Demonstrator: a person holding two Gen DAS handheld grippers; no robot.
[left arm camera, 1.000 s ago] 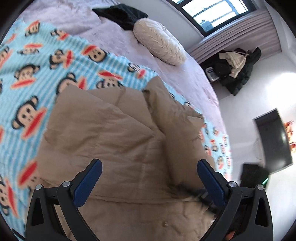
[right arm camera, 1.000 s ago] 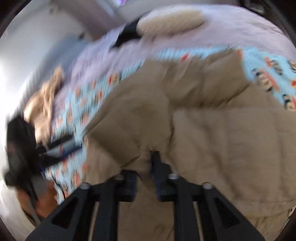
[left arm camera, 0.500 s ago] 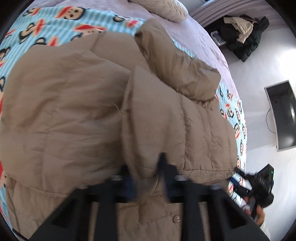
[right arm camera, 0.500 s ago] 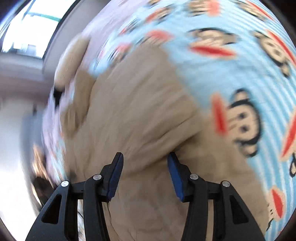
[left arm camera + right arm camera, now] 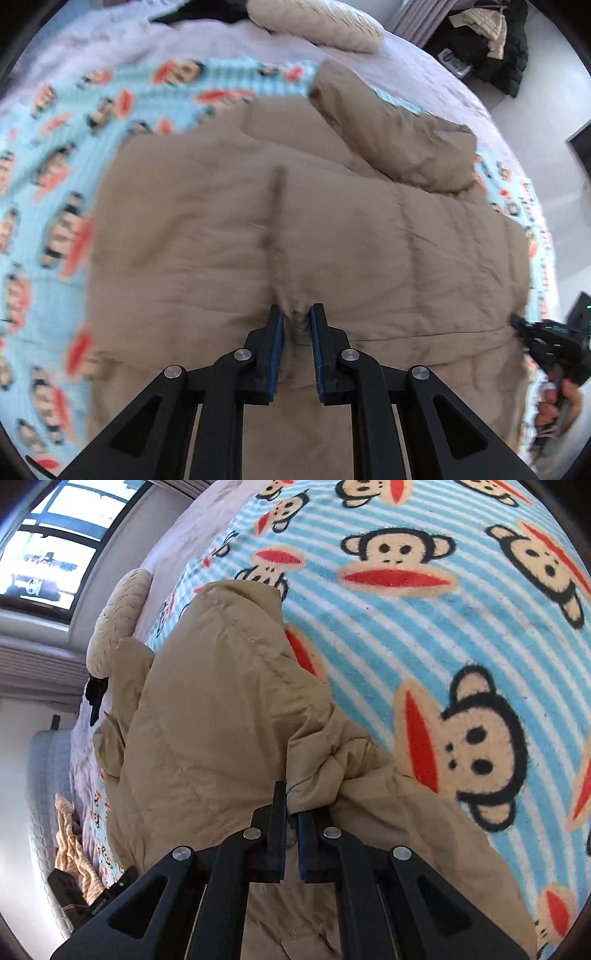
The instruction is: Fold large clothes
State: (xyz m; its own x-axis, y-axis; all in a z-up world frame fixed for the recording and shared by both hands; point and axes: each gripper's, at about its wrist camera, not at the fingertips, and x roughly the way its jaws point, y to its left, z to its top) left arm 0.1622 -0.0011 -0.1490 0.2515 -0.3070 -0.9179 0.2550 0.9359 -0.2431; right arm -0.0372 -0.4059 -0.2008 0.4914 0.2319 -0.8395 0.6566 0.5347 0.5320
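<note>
Two grippers on the tan jacket (image 5: 207, 236), left gripper (image 5: 296, 317) fingers pinching a fabric fold, right gripper (image 5: 291, 812) fingers just clamped on its edge

Bright daylight from the window (image 5: 40, 550); left view motion-blurred, fisheye edges bent and dark.

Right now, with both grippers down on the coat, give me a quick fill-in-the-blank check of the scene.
1. The tan coat lies on a blue striped blanket printed with ____ faces.
2. The left gripper is ____ on a pinch of coat fabric.
3. The right gripper grips the ____.
4. The cream pillow lies on the ____ bedspread.

Missing words: monkey; shut; coat; lavender
</note>
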